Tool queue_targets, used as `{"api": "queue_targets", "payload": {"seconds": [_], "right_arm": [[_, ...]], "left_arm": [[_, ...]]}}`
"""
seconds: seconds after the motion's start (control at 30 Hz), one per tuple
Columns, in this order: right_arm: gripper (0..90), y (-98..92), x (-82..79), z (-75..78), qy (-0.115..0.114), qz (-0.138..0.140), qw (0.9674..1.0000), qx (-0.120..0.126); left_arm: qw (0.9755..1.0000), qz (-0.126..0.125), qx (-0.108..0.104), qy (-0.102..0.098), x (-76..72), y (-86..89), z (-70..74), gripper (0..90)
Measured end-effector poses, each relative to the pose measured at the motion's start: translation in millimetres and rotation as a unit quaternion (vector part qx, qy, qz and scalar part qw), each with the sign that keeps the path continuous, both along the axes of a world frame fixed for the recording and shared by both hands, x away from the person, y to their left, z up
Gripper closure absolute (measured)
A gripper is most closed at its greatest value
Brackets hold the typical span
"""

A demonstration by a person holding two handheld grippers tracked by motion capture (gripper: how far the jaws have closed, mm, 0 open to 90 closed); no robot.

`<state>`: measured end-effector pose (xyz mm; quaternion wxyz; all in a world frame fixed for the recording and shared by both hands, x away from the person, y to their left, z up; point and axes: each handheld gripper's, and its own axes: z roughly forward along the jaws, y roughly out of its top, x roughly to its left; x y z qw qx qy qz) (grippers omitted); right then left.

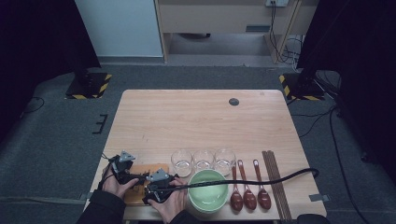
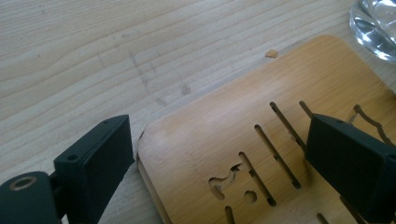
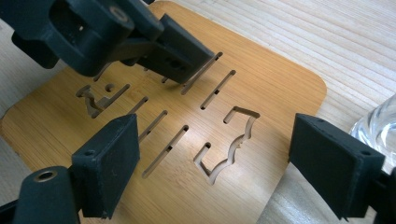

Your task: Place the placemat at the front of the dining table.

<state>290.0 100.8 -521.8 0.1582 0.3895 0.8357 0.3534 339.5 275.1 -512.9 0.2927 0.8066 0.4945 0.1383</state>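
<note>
Stage: we are hovering both claws over board (image 1: pixel 140 186), lower left | left claw (image 2: pixel 219 154) wide, empty | right claw (image 3: pixel 215 163) wide, empty | board not yet lifted off desk (image 1: pixel 201 121)

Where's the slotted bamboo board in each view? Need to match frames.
High view: slotted bamboo board at the table's near-left edge, under both claws.
Left gripper view: lower right, rounded corner at centre.
Right gripper view: centre.
Shared landmark: clear glass cup.
</note>
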Motion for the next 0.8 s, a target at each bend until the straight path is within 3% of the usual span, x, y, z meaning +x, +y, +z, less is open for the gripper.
{"api": "queue_targets", "payload": {"seconds": [0.3,0.53,0.8], "right_arm": [[14.6,0.7,-1.0,-0.7,-0.002,0.002,1.0,0.001],[14.7,0.8,-0.6,-0.3,-0.001,-0.005,1.0,-0.002],[14.0,1.1,0.8,-0.2,0.008,-0.014,0.9999,-0.001]], "left_arm": [[1.0,-0.001,0.002,0.006,3.2,-2.7,-3.1,6.5],[0.9998,0.008,-0.016,0.012,3.3,0.6,-6.1,6.0],[0.9998,0.007,-0.017,0.012,2.9,1.4,-6.3,6.3]]}}
